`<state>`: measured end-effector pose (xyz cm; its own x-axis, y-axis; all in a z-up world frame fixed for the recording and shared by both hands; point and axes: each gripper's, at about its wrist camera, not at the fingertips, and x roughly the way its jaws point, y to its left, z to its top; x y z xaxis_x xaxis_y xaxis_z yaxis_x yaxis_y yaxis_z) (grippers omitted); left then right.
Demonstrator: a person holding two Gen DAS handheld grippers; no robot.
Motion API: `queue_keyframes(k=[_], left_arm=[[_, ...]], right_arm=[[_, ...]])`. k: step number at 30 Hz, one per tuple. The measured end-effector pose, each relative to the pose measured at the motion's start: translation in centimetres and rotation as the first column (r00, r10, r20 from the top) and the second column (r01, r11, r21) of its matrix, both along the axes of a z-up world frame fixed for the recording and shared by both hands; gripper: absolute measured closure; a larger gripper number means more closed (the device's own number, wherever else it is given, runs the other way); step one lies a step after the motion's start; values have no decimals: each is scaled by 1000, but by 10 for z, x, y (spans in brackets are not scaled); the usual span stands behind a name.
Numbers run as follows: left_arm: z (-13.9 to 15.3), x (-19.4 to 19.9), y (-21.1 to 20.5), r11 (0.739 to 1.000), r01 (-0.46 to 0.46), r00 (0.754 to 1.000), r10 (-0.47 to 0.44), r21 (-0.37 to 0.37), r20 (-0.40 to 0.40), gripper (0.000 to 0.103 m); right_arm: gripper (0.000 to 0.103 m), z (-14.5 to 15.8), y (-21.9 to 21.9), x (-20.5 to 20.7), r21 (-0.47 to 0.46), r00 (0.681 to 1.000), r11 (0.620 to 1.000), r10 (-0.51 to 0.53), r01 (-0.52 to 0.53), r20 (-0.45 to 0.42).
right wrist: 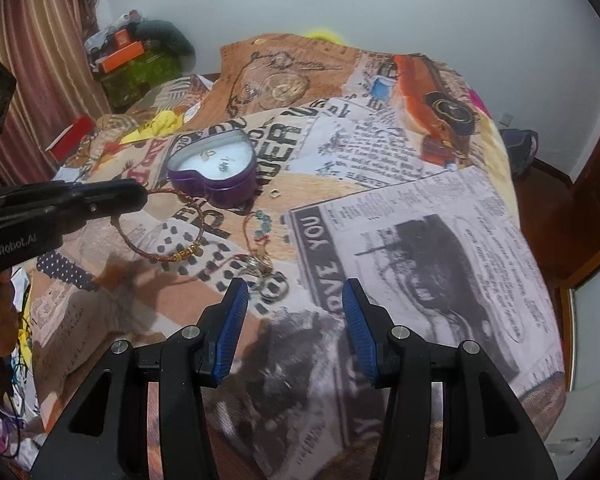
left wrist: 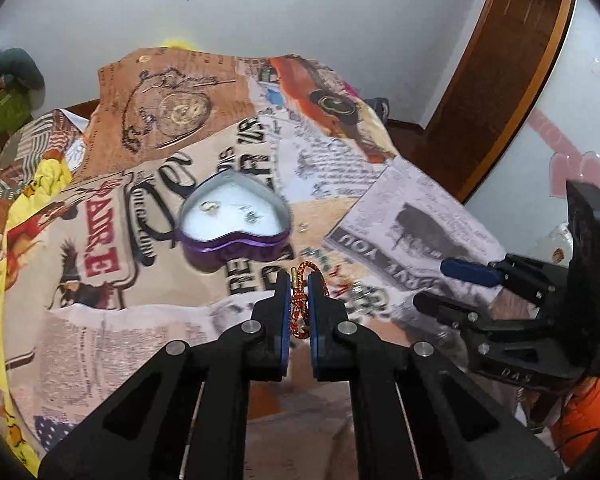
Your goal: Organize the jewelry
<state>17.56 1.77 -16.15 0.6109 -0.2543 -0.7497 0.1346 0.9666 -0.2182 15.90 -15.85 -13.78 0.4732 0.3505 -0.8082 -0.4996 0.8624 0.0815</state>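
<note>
A purple heart-shaped tin (left wrist: 233,224) with a white lining sits open on the printed bedspread and holds a few small jewelry pieces; it also shows in the right wrist view (right wrist: 214,174). My left gripper (left wrist: 299,280) is shut on a red-and-gold cord bracelet (left wrist: 300,308), held above the bed just short of the tin; the bracelet (right wrist: 160,240) hangs from it in the right wrist view. My right gripper (right wrist: 294,300) is open and empty over the bed. A beaded bracelet (right wrist: 262,224), a few rings (right wrist: 268,276) and a small ring (right wrist: 275,193) lie on the bedspread.
The bedspread (right wrist: 420,240) covers the whole bed. Boxes and bags (right wrist: 132,64) are piled at the far left by a striped curtain (right wrist: 40,60). A wooden door frame (left wrist: 500,80) stands at the right. The right gripper (left wrist: 476,280) shows in the left wrist view.
</note>
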Motion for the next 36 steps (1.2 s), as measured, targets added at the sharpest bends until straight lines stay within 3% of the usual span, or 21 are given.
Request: queue_keyframes(k=[10, 14, 23, 25, 28, 31, 32, 36], left_arm=[[-50, 1, 19, 1000, -13, 993, 14, 14, -117, 97], [-53, 1, 22, 1000, -21, 993, 19, -15, -115, 97], [-55, 6, 17, 1000, 5, 991, -3, 12, -133, 94], [-54, 6, 18, 1000, 0, 990, 2, 12, -139, 86], [-51, 4, 22, 1000, -21, 990, 21, 0, -142, 71], [-49, 0, 24, 1000, -26, 990, 28, 16, -137, 71], [-50, -1, 23, 999, -26, 990, 29, 18, -140, 71], [-54, -6, 20, 1000, -25, 989, 27, 14, -143, 71]], right_arm=[[58, -23, 36, 13, -37, 994, 995, 90, -92, -59], [68, -28, 43, 16, -54, 991, 991, 117, -121, -71], [75, -35, 49, 23, -59, 985, 987, 142, -148, -96], [85, -36, 49, 23, -58, 985, 987, 146, -152, -94], [84, -35, 49, 22, -52, 986, 988, 142, -147, -89], [84, -31, 46, 21, -47, 989, 990, 128, -132, -76], [93, -30, 45, 21, -40, 989, 991, 127, -130, -74], [94, -20, 40, 19, -18, 992, 993, 118, -119, -54]])
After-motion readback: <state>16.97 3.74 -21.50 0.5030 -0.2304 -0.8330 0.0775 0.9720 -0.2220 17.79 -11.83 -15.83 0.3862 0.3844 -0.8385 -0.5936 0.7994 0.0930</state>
